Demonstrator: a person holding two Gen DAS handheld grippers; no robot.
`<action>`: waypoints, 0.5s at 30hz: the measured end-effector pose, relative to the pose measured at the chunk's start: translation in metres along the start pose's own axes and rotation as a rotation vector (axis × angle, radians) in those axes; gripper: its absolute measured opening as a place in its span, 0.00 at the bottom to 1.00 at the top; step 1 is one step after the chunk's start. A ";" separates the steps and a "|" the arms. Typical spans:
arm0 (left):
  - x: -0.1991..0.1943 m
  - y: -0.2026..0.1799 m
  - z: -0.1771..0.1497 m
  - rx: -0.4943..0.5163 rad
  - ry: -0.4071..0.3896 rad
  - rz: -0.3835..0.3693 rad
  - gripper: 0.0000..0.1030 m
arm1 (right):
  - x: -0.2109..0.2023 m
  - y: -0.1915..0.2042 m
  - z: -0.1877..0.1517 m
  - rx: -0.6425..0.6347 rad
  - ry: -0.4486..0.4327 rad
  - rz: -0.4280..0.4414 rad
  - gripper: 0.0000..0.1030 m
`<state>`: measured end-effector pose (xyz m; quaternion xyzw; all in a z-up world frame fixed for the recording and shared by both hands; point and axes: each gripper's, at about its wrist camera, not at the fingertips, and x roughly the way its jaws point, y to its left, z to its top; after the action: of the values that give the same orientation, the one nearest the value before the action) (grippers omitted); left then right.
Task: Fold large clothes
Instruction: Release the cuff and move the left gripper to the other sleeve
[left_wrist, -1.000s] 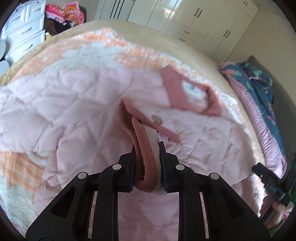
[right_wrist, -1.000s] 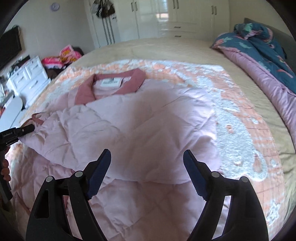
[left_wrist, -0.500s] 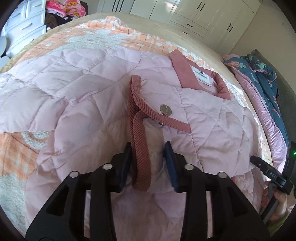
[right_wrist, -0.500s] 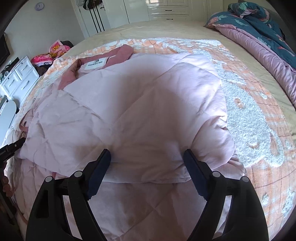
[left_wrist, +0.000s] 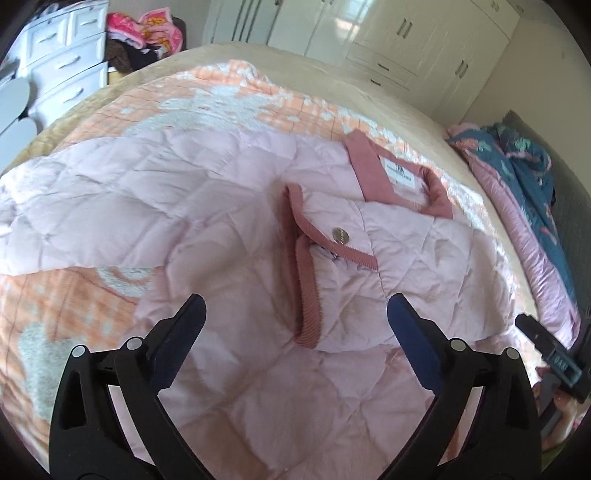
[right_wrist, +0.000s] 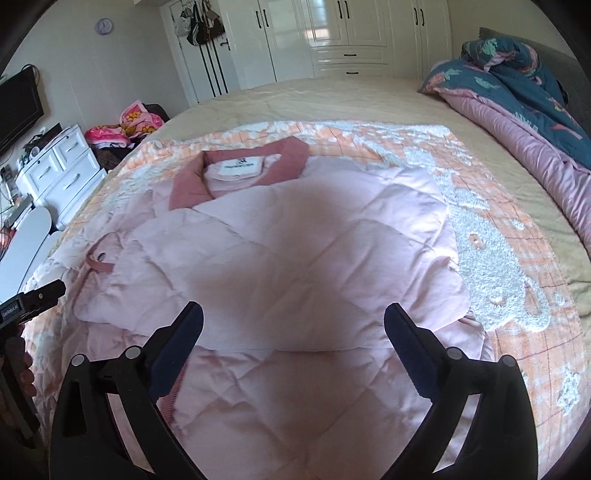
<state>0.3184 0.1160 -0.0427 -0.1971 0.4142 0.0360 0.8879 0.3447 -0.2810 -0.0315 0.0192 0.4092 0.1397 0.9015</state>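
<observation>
Jacket cuff (left_wrist: 308, 295) lies ahead between spread fingers (left_wrist: 184, 332).

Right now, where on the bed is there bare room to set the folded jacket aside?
Free: the tan bedspread between the orange blanket's far edge and the wardrobes. The blanket's strip right of the pink jacket is open too. Crowded: the rolled duvet along the right.

Both grippers look the same tbh: left gripper (left_wrist: 295, 317) and right gripper (right_wrist: 293, 321) are glossy black plastic frames with dark blue finger pads (left_wrist: 410, 341), silver round rivets (right_wrist: 129, 353) on top.
</observation>
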 end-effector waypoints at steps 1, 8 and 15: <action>-0.005 0.004 0.001 -0.011 -0.011 0.010 0.91 | -0.003 0.005 0.001 -0.004 -0.008 0.003 0.96; -0.029 0.029 0.005 -0.056 -0.053 0.090 0.91 | -0.015 0.051 0.012 -0.030 -0.031 0.048 0.96; -0.047 0.050 0.013 -0.111 -0.103 0.134 0.91 | -0.020 0.107 0.023 -0.105 -0.045 0.080 0.96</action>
<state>0.2855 0.1717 -0.0156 -0.2156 0.3777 0.1284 0.8913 0.3243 -0.1818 0.0147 -0.0085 0.3798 0.1964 0.9040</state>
